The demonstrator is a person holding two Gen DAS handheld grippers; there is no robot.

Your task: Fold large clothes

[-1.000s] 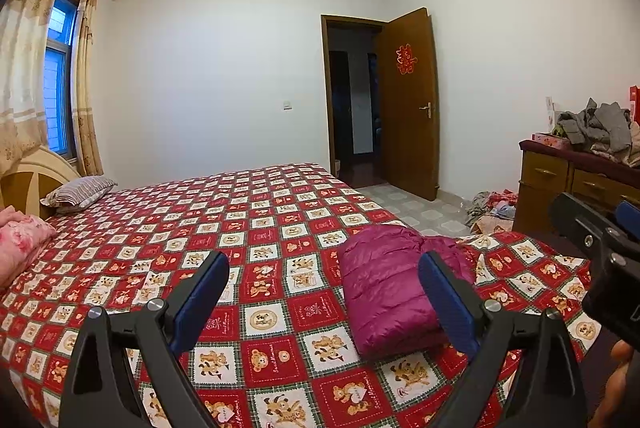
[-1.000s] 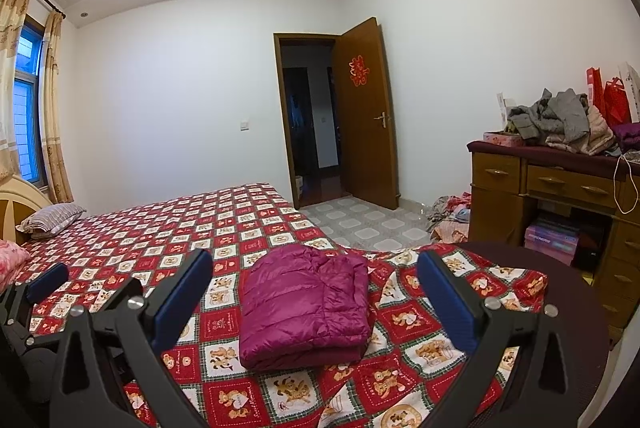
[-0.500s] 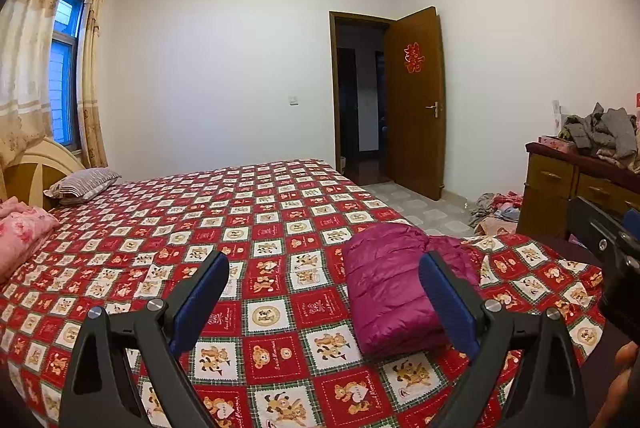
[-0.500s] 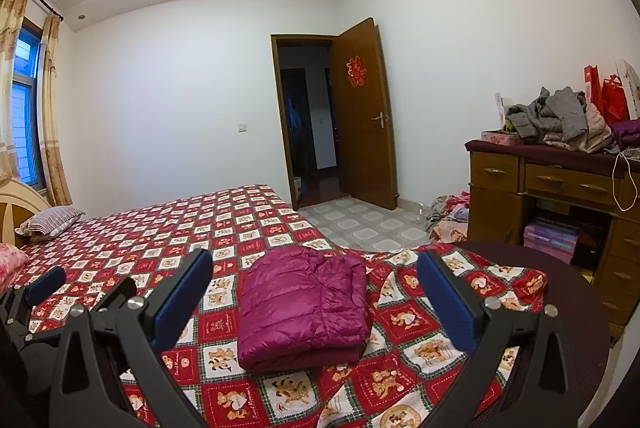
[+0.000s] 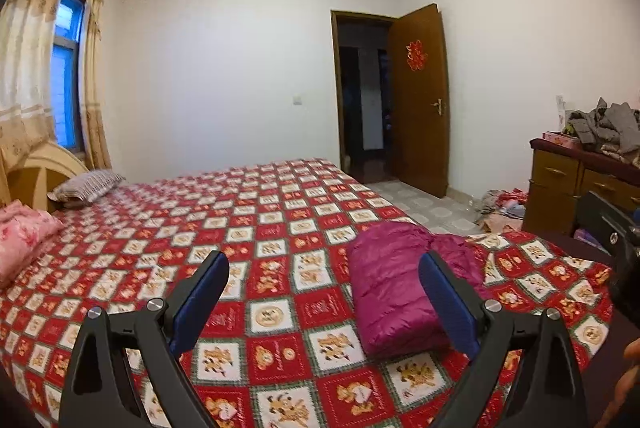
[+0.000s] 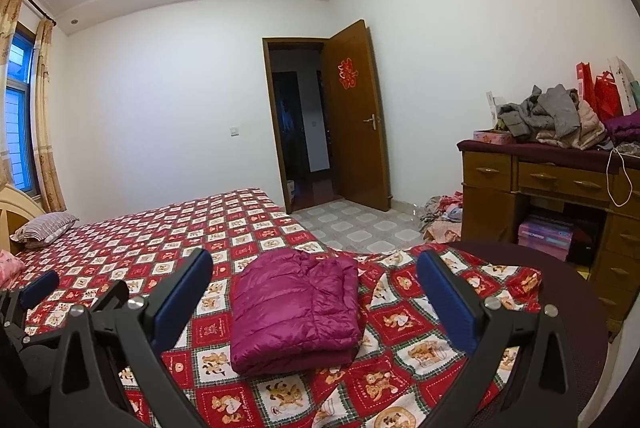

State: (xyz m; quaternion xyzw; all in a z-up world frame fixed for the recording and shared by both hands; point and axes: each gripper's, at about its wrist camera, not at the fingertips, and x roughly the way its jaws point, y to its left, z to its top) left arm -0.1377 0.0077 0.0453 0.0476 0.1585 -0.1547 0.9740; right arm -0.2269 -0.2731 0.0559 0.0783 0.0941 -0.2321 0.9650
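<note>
A magenta quilted puffer jacket (image 6: 294,310) lies folded into a compact, thick rectangle on a red patchwork bedspread (image 6: 168,232) printed with teddy bears, near the foot corner of the bed. Its layers stack neatly, one folded edge facing the camera, the padded surface softly creased (image 5: 394,288).

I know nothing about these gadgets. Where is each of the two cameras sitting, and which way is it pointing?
Left wrist: rides the left gripper, facing across the bed toward the open door; its open blue-padded fingers show, with the right gripper's edge at right.
Right wrist: rides the right gripper, facing likewise, the folded purple jacket between its open fingers; the left gripper shows lower left.
Shared: jacket, bed, door, wooden desk.
</note>
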